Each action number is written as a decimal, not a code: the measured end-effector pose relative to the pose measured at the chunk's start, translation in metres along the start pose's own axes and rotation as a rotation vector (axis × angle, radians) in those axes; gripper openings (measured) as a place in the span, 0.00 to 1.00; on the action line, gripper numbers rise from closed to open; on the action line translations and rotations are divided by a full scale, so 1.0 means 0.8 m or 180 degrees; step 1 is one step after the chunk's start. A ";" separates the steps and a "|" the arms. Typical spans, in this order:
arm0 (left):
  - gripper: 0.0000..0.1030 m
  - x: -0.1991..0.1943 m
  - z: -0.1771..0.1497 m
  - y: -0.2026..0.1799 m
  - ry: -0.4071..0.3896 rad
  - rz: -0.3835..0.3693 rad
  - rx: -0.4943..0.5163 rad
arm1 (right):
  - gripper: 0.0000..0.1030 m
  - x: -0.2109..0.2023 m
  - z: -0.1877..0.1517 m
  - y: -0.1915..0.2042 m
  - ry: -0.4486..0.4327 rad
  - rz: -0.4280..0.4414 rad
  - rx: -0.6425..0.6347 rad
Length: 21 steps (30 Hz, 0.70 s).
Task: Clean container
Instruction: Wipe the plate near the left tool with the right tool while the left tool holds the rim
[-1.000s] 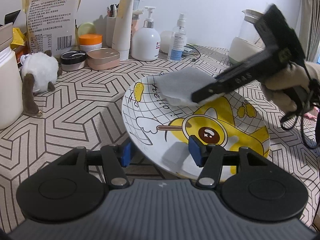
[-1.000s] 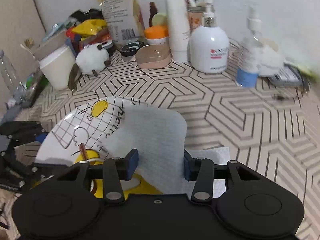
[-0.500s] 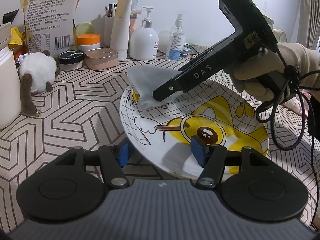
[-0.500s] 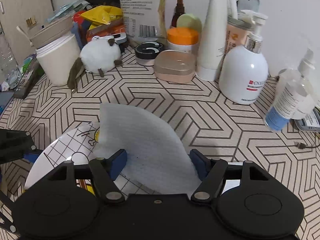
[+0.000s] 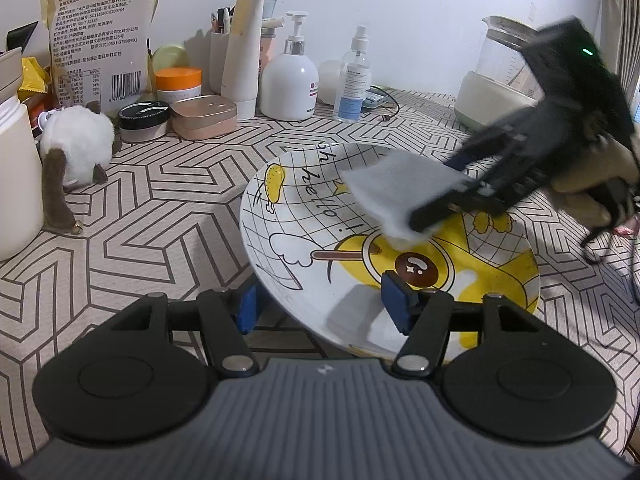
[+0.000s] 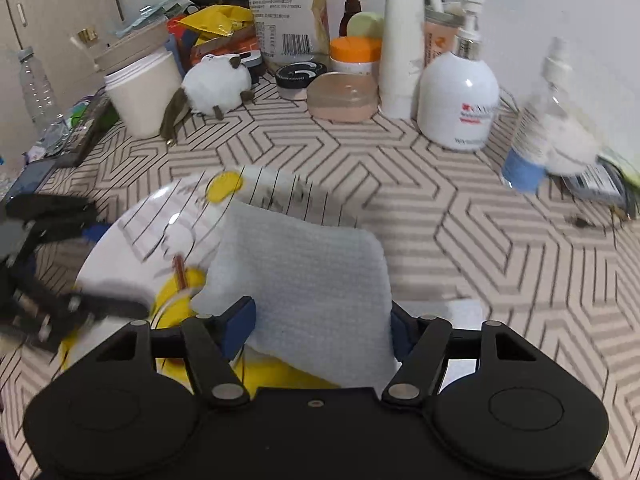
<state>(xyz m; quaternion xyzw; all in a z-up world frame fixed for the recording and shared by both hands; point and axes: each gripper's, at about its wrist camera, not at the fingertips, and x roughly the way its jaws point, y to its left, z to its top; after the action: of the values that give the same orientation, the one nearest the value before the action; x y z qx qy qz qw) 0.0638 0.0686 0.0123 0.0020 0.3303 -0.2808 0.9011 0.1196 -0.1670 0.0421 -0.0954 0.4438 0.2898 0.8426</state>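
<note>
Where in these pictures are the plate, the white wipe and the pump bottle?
plate [image 5: 280,216], left wrist view, on its white gridded inside, left of the lettering.
wipe [image 6: 312,272], right wrist view, on the middle of the sheet.
pump bottle [image 5: 289,84], left wrist view, on its white body.

1. Round white ceramic plate [image 5: 304,216] printed with a black grid, a yellow cartoon figure and the word "hello!". It is tilted, its near rim raised off the patterned tabletop, the printed face turned up and toward the right.
2. White textured wiping cloth [image 5: 394,190], folded flat and lying against the plate's upper right face over the print.
</note>
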 end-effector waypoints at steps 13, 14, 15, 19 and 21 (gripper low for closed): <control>0.58 -0.001 0.000 -0.001 0.0000 0.0015 0.0023 | 0.71 -0.039 -0.064 0.046 -0.0031 0.0056 0.0005; 0.58 -0.001 0.000 -0.001 0.0000 0.0016 0.0020 | 0.71 -0.040 -0.066 0.047 -0.0048 0.0055 0.0010; 0.58 -0.001 0.000 -0.001 0.0000 0.0018 0.0017 | 0.71 -0.040 -0.066 0.046 -0.0057 0.0056 0.0010; 0.58 -0.001 0.000 -0.002 0.0003 0.0061 0.0021 | 0.72 -0.039 -0.063 0.049 -0.0056 0.0008 0.0012; 0.60 -0.002 -0.001 -0.002 -0.0001 0.0108 0.0015 | 0.73 -0.035 -0.061 0.051 -0.0041 -0.0025 0.0002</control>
<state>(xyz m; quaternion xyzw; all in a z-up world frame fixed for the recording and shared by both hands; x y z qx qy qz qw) 0.0617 0.0677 0.0130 0.0097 0.3294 -0.2662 0.9058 0.0498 -0.1654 0.0400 -0.0950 0.4381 0.2869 0.8466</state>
